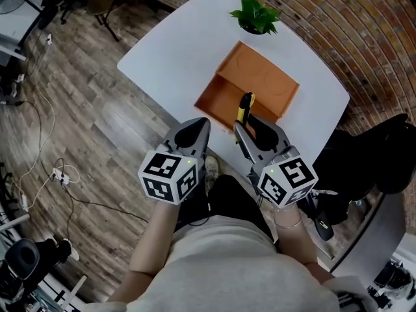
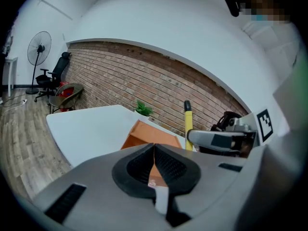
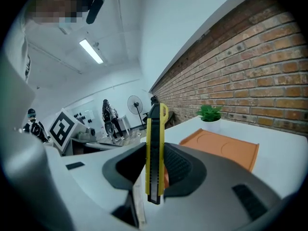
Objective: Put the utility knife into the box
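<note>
Seen from the head view, a person stands at the near edge of a white table (image 1: 170, 56) with a gripper in each hand. The left gripper (image 2: 154, 151) is empty, its jaws closed pad to pad, and hangs short of the table edge. The right gripper (image 1: 249, 127) is clamped on the knife (image 3: 155, 143), a yellow and black tool that stands upright between the pads with its upper end well above them. Just beyond the knife lies the orange box (image 1: 224, 97), open on the table with its lid laid back and nothing visible inside. A small potted plant (image 1: 257, 15) sits at the far edge, before a brick wall (image 1: 338, 31). The pick-up looks done. What remains, by this reading, is to carry the knife over the box, lower it in and let go.
</note>
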The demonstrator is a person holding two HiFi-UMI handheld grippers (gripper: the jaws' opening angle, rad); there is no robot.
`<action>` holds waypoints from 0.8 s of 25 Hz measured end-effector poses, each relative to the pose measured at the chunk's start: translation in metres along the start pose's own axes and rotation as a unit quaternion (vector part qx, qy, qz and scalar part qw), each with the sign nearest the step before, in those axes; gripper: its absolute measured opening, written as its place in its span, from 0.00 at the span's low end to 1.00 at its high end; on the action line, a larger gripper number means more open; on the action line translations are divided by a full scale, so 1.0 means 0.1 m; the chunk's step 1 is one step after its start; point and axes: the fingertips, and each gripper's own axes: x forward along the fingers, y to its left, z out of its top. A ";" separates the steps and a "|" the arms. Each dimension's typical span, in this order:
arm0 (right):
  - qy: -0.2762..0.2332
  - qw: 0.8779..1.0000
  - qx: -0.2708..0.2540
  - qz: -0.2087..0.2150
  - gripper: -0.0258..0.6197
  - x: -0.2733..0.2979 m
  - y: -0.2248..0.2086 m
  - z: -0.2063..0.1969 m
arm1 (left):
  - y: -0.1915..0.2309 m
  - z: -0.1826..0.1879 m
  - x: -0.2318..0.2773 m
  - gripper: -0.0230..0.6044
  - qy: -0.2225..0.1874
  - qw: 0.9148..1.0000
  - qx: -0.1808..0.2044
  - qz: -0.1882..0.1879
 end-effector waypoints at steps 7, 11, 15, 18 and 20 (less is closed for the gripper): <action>0.013 1.000 -0.003 -0.007 0.22 0.20 -0.14 -0.08 | 0.24 -0.11 0.15 0.05 0.016 1.000 0.005 0.004; 0.034 0.999 -0.013 -0.024 0.22 0.29 -0.30 -0.11 | 0.38 -0.12 0.21 0.05 0.007 1.000 0.001 0.009; 0.076 0.995 -0.052 -0.025 0.22 0.38 -0.40 -0.19 | 0.43 -0.14 0.24 0.05 0.005 1.000 -0.006 0.002; 0.123 0.987 -0.103 -0.023 0.22 0.49 -0.46 -0.31 | 0.47 -0.18 0.28 0.05 0.009 1.000 -0.013 -0.006; 0.152 0.978 -0.139 -0.023 0.22 0.58 -0.50 -0.40 | 0.49 -0.24 0.32 0.05 0.019 1.000 -0.010 -0.012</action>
